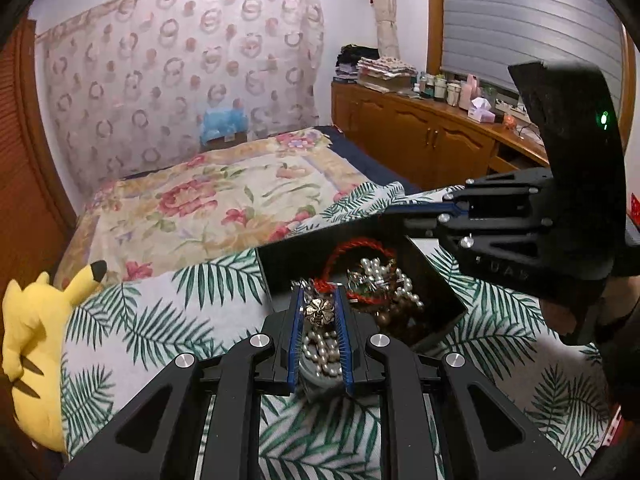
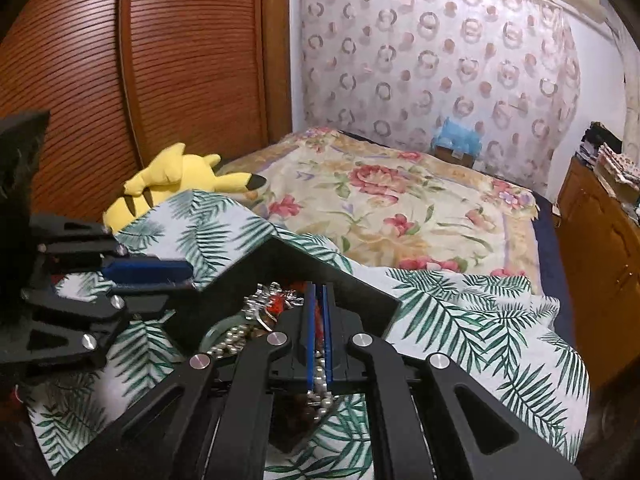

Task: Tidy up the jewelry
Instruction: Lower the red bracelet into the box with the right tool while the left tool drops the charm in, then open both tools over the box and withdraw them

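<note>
A black open box [image 1: 280, 268] sits on a palm-leaf cloth and holds a red cord bracelet [image 1: 352, 252], pearl strands [image 1: 384, 276] and other jewelry. My left gripper [image 1: 319, 304] is shut on a gold flower brooch [image 1: 319, 311] over the box's near edge, with pearls [image 1: 320, 352] lying between its jaws behind it. My right gripper [image 2: 319, 296] is over the box [image 2: 304, 264], jaws nearly together with nothing clearly held; red cord shows between them. It also shows in the left wrist view [image 1: 416, 212], above the box's far right corner.
A yellow Pikachu plush [image 1: 36, 340] lies at the left edge of the leaf cloth [image 1: 180, 320]. A floral bedspread [image 1: 224, 196] covers the bed beyond. A wooden dresser [image 1: 420, 136] with clutter stands right; a wooden wardrobe [image 2: 140, 60] stands left.
</note>
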{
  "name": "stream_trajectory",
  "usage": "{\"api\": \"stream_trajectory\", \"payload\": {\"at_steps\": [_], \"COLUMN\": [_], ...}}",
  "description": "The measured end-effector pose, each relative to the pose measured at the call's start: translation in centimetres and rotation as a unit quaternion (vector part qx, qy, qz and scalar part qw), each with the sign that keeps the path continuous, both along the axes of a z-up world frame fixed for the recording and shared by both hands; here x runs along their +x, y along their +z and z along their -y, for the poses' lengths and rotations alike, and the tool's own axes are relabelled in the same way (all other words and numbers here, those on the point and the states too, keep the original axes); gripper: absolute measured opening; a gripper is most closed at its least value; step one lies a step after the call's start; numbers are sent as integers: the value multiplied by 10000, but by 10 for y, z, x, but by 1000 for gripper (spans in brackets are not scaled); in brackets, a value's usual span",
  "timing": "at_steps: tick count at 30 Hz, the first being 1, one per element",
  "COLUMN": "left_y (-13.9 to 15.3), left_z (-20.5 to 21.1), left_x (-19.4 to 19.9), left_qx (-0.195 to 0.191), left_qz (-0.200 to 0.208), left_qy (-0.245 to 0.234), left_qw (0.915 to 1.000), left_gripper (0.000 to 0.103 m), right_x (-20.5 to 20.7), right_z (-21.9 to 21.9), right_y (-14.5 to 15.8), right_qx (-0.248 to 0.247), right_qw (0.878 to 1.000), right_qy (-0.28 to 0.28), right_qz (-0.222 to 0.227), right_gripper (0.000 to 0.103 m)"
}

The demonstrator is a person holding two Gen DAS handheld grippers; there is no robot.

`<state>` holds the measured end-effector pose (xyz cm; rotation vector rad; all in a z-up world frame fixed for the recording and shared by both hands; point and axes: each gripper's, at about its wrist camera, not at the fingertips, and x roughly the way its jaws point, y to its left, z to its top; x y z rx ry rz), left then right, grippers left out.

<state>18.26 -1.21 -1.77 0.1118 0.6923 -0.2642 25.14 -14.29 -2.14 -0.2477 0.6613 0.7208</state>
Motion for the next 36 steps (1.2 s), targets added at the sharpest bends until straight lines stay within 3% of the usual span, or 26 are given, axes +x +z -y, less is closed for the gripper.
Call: {"api": "stream_trajectory", "payload": {"at_steps": [3, 21, 23, 27, 34, 36], "left_y": [-1, -6, -5, -4, -1, 1], "left_z": [1, -3, -4, -5, -10, -12], "left_x": [8, 53, 52, 45, 22, 17], "left_qx": [45, 21, -28, -84, -148, -147], "left_qz": [0, -167, -171, -142, -5, 8], "left_qy": [-15, 347, 369, 407, 658, 766], "left_qw": [10000, 9993, 9992, 9990, 9977, 9970], "left_gripper": [14, 15, 24, 32, 80, 86], "right_x": [5, 3, 0, -2, -15, -19], "right_z": [7, 20, 22, 25, 32, 35], "right_y": [-4, -6, -6, -7, -10, -12], "right_qx": [55, 53, 58, 68, 185, 214], "right_qw": [9999, 9997, 9996, 9993, 9981, 9973], "right_qy": [-73, -239, -271, -349, -586, -699], "right_qz": [-111, -93, -91, -82, -81, -90], "right_gripper": [28, 28, 28, 28, 28, 42]}}
